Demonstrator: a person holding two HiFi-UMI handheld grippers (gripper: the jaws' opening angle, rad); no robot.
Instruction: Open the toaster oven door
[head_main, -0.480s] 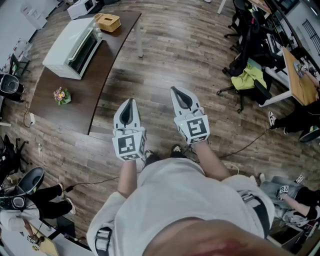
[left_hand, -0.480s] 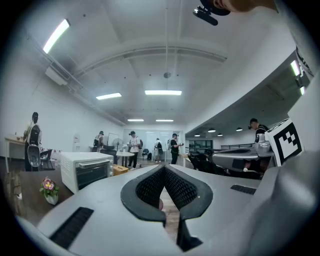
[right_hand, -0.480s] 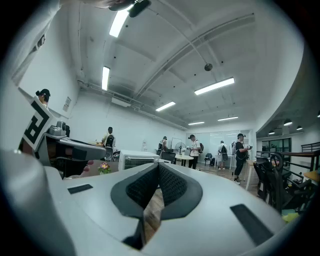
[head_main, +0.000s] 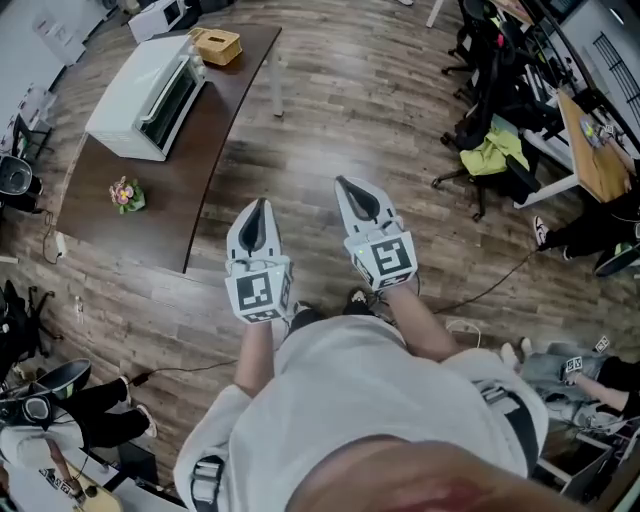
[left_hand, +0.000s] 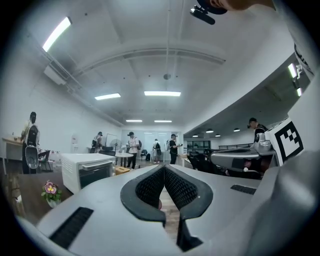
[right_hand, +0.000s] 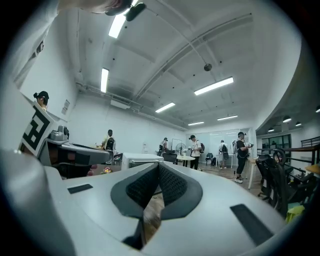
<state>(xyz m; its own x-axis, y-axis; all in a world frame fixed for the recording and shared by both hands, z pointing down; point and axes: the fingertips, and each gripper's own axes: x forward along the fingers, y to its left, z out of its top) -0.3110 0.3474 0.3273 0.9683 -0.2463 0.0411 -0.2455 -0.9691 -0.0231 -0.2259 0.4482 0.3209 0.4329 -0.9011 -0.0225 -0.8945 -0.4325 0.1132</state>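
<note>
A white toaster oven (head_main: 148, 96) with a dark glass door, closed, stands on the dark brown table (head_main: 215, 120) at the upper left of the head view. It shows also in the left gripper view as the toaster oven (left_hand: 86, 170) at left and in the right gripper view as the toaster oven (right_hand: 141, 160) behind the jaws. My left gripper (head_main: 260, 203) and right gripper (head_main: 342, 182) are held side by side over the wooden floor, well short of the table. Both are shut with nothing between the jaws.
A small pot of flowers (head_main: 125, 194) sits on the table's near end and a tan box (head_main: 217, 44) beyond the oven. Office chairs and a green cloth (head_main: 497, 152) crowd the right. Several people stand far off in the room; a seated person (head_main: 90, 420) is at lower left.
Both grippers have shifted slightly forward and the view has crept a little toward the table. The jaws stay shut.
</note>
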